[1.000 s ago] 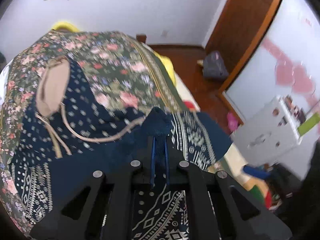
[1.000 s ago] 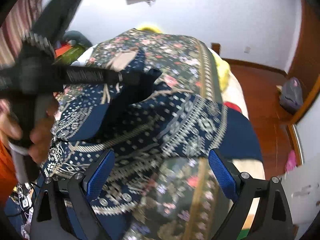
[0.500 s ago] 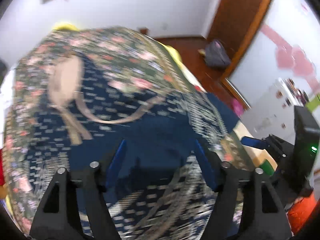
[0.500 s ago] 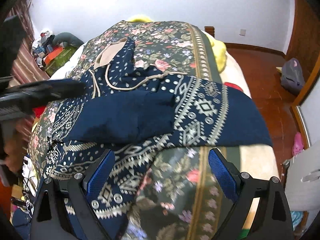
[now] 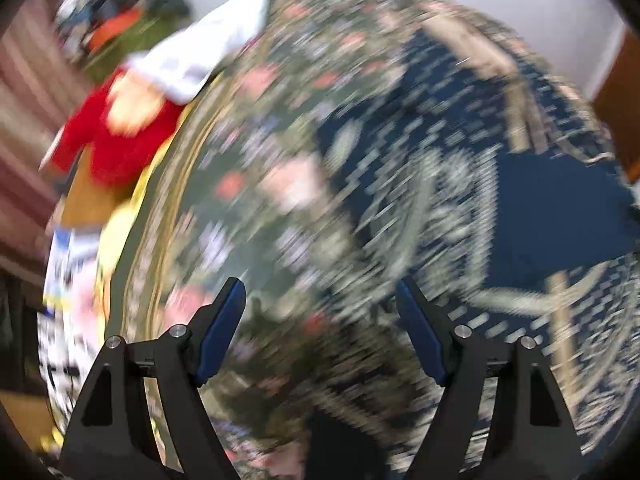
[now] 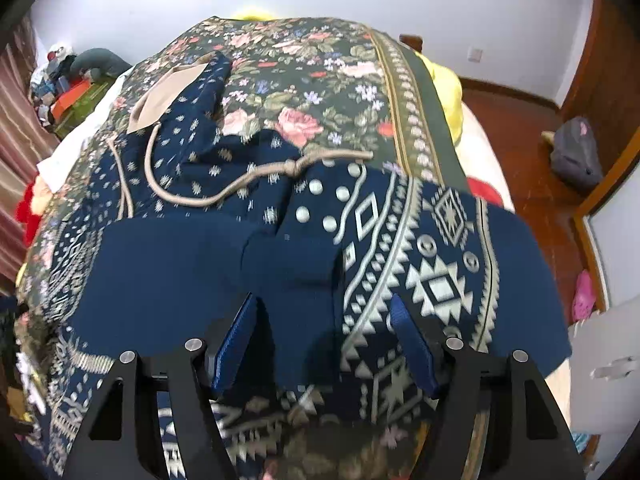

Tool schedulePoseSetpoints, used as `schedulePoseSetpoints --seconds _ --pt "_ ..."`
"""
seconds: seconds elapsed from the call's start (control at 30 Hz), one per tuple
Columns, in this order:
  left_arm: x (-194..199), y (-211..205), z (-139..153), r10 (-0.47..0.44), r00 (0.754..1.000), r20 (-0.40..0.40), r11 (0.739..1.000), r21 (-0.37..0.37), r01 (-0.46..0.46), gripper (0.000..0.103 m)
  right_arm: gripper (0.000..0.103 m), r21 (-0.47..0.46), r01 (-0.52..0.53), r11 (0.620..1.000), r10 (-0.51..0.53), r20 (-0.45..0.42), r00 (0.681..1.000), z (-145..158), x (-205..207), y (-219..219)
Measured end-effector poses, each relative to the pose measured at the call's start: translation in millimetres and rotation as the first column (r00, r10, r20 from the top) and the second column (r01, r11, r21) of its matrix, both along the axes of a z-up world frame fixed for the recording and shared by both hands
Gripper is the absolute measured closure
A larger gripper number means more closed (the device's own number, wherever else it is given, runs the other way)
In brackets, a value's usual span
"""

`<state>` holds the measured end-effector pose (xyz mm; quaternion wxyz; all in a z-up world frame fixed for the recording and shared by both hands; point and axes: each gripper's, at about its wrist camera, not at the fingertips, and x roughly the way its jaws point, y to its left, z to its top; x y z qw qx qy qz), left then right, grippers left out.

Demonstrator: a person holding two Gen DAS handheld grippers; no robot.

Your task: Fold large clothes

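Directly beneath the right hand-held gripper point(image 6: 324, 340), whose jaws have just been closing around a folded-in sleeve, the navy hoodie point(image 6: 280, 216) is lying lengthwise up the bed point(image 6: 320, 80); the left hand-held gripper point(image 5: 320, 328) is hanging spread, empty, leftward.

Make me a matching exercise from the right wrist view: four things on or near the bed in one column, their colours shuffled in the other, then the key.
Things
1. drawstring cord
2. bedspread
3. hooded garment
4. bag on the floor

Colours
A. grey
B. dark green with pink flowers
C. beige
D. navy with pale geometric bands

Pairs: 1-C, 2-B, 3-D, 4-A
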<state>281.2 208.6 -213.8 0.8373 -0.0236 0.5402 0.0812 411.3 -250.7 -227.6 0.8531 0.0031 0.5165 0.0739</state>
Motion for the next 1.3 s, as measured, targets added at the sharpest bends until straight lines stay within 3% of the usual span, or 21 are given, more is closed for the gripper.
schedulePoseSetpoints --seconds 0.1,0.13,0.23,0.37,0.5,0.63,0.67,0.7,0.73,0.77,0.87,1.07,1.2,1.3 --pt "-22.7 19.0 -29.9 0.038 0.998 -0.041 0.997 -0.058 -0.04 0.026 0.051 0.0 -0.041 0.999 0.041 0.003 0.999 1.0 3.8 16.3" --pt "-25.7 17.5 -33.9 0.034 0.999 -0.029 0.998 -0.047 -0.035 0.026 0.053 -0.022 -0.051 0.998 0.051 0.004 0.999 0.0 5.1 22.4" --pt "-25.7 -0.3 -35.3 -0.013 1.0 0.012 0.998 0.059 0.012 0.025 0.061 -0.124 -0.09 0.988 0.094 0.032 0.995 -4.8 3.7 42.7" --pt "-4.5 -19.9 -42.6 -0.009 0.999 0.05 0.987 0.158 0.001 0.024 0.072 -0.232 -0.128 0.964 0.148 0.071 0.986 -10.2 -4.6 62.5" --pt "16.2 -28.8 -50.2 0.034 0.994 0.107 0.948 0.313 -0.066 0.024 0.078 -0.302 -0.137 0.943 0.171 0.091 0.981 -9.0 -10.9 67.6" --pt "10.3 -3.4 -36.5 0.22 0.955 0.198 0.936 0.234 -0.264 0.023 0.078 -0.296 -0.119 0.948 0.151 0.087 0.985 -9.0 -11.8 59.5" --pt "6.1 2.4 -33.6 0.263 0.939 0.221 0.918 0.243 -0.314 0.023 0.078 -0.295 -0.113 0.949 0.145 0.09 0.985 -9.2 -12.6 57.7" --pt "-1.3 11.6 -29.3 0.324 0.91 0.26 0.871 0.293 -0.394 0.023 0.078 -0.295 -0.106 0.95 0.139 0.093 0.986 -9.4 -13.5 56.6" --pt "-5.2 18.2 -28.5 0.354 0.894 0.276 0.846 0.313 -0.432 0.023 0.078 -0.293 -0.099 0.951 0.132 0.097 0.986 -9.6 -14.7 56.1" --pt "-11.8 31.4 -27.9 0.389 0.88 0.273 0.837 0.295 -0.461 0.023 0.078 -0.291 -0.093 0.952 0.127 0.099 0.987 -9.8 -15.5 56.4" --pt "-21.0 57.8 -30.2 0.389 0.902 0.188 0.9 0.128 -0.416 0.023 0.078 -0.291 -0.081 0.953 0.119 0.112 0.987 -6.4 -19.4 57.0" --pt "-25.4 37.1 1.3 0.237 0.945 0.226 0.954 0.127 -0.27 0.023 0.077 -0.273 -0.105 0.956 0.14 0.112 0.984 12.3 -32.7 50.0" --pt "6.6 11.5 13.7 0.105 0.968 0.229 0.992 0.038 -0.116 0.023 0.077 -0.202 -0.118 0.972 0.14 0.102 0.985 30.0 -38.2 43.5" --pt "30.1 -2.5 6.4 0.065 0.977 0.203 0.998 -0.014 -0.064 0.023 0.071 -0.173 -0.112 0.979 0.128 0.088 0.988 34.5 -38.7 41.6"
